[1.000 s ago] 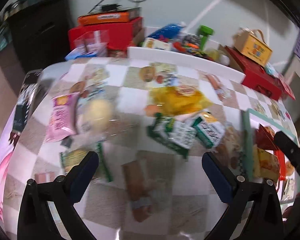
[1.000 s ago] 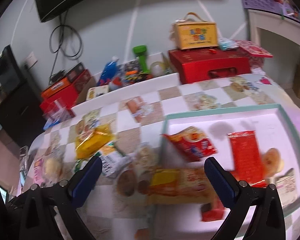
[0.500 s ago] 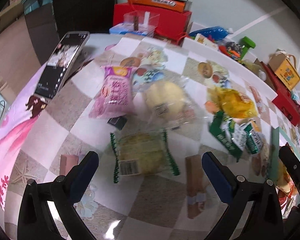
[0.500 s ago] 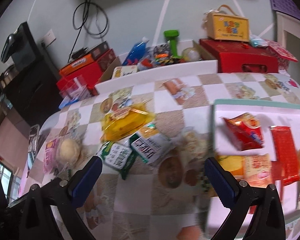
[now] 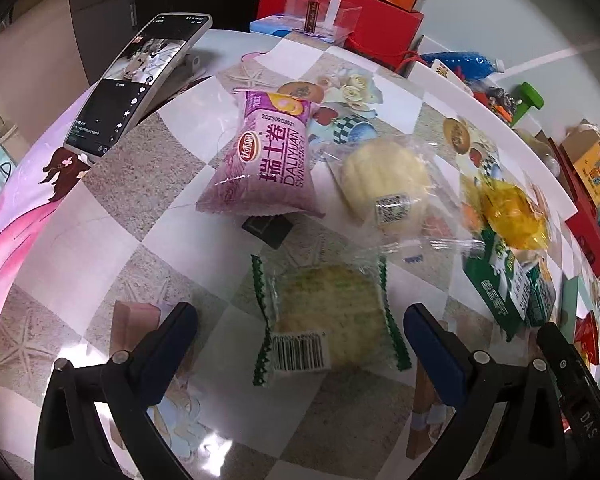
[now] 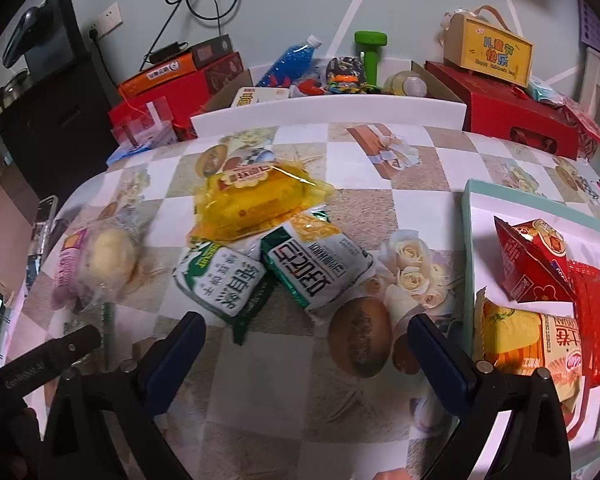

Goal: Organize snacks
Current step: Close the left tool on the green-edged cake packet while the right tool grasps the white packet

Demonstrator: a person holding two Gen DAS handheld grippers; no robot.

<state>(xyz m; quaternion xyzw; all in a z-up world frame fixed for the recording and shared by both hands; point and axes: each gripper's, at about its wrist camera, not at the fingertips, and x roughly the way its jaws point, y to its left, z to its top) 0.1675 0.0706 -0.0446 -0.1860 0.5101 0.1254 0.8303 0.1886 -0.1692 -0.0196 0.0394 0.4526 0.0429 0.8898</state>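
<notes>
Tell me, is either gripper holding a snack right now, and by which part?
Neither. The left gripper is open around the green-edged cake packet without touching it; the right gripper is open and empty.

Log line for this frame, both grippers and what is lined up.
left gripper: open, over green-edged cake packet | right gripper: open, empty | tray: holds snacks

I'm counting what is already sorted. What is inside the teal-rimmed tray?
The tray holds a red pyramid packet, an orange snack bag and a red wrapper. Its right side runs out of frame, so more may lie there.
</notes>
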